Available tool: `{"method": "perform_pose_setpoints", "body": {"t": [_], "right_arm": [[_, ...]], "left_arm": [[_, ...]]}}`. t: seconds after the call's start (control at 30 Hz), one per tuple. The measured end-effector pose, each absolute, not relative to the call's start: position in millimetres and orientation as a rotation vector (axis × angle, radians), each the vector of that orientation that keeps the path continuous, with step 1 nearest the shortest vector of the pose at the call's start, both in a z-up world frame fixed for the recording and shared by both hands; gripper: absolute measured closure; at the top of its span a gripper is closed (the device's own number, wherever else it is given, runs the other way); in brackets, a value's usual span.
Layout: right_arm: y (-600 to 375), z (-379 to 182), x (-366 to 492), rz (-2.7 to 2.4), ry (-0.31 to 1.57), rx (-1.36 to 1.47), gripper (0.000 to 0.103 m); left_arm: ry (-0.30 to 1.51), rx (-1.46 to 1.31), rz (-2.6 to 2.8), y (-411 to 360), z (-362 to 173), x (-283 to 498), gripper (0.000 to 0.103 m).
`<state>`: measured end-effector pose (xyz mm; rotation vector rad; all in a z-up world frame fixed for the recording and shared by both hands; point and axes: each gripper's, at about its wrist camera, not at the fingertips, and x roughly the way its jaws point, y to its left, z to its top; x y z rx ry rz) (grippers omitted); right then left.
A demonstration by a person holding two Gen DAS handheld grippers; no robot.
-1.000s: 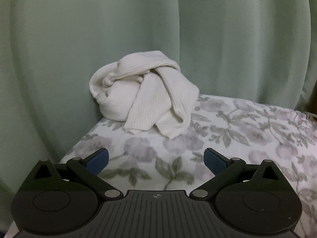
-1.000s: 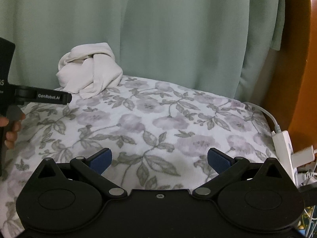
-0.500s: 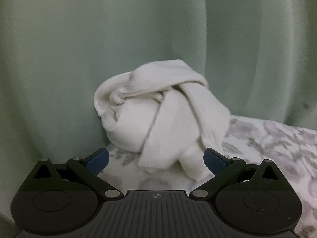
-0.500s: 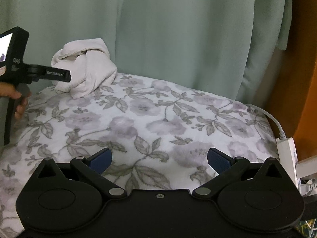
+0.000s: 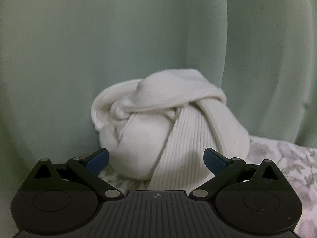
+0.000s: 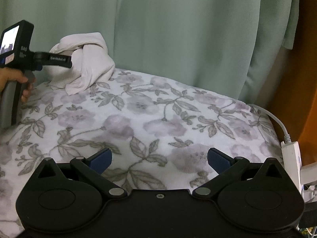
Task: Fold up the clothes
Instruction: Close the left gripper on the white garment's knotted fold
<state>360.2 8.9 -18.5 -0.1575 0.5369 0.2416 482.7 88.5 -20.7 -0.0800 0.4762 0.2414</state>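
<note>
The left wrist view is taken from low over the floral blanket [image 5: 287, 158], facing the green curtain [image 5: 99, 49], with the knotted white garment [image 5: 168, 127] seen close at centre frame. The right wrist view is set farther back, facing the same curtain; the garment [image 6: 91, 63] is shared, small at upper left, beside the left gripper [image 6: 68, 61].

Materials and surface finish

A white ribbed knit garment [image 5: 178, 130] is seen on a fleecy floral-printed blanket [image 6: 158, 119]; the curtain [image 5: 99, 39] is smooth matt cloth; textured blue pads [image 6: 219, 159] are fitted to matt black plastic.
</note>
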Motion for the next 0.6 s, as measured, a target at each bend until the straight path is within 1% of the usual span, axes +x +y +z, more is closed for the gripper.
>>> {"method": "perform_pose_setpoints", "body": {"t": [0.17,0.27,0.43,0.5,0.57,0.6], "right_arm": [[9,-21,363,0.240,0.542,-0.155,0.001],[9,-23,365,0.238,0.548,-0.159,0.001],[9,-26,367,0.241,0.554,-0.162,0.001],[9,-27,368,0.242,0.557,-0.162,0.001],[9,-28,369,0.244,0.561,-0.163,0.001],[9,-28,369,0.244,0.562,-0.164,0.001]], "left_arm": [[0.469,-0.070,0.265,90,-19,497,0.000],[0.468,-0.090,0.259,94,-20,504,0.003],[0.434,-0.110,0.255,96,-15,507,0.004],[0.431,-0.101,0.263,96,-13,512,0.007],[0.427,-0.104,0.273,99,-12,516,0.007],[0.425,-0.112,0.276,101,-12,518,0.009]]}}
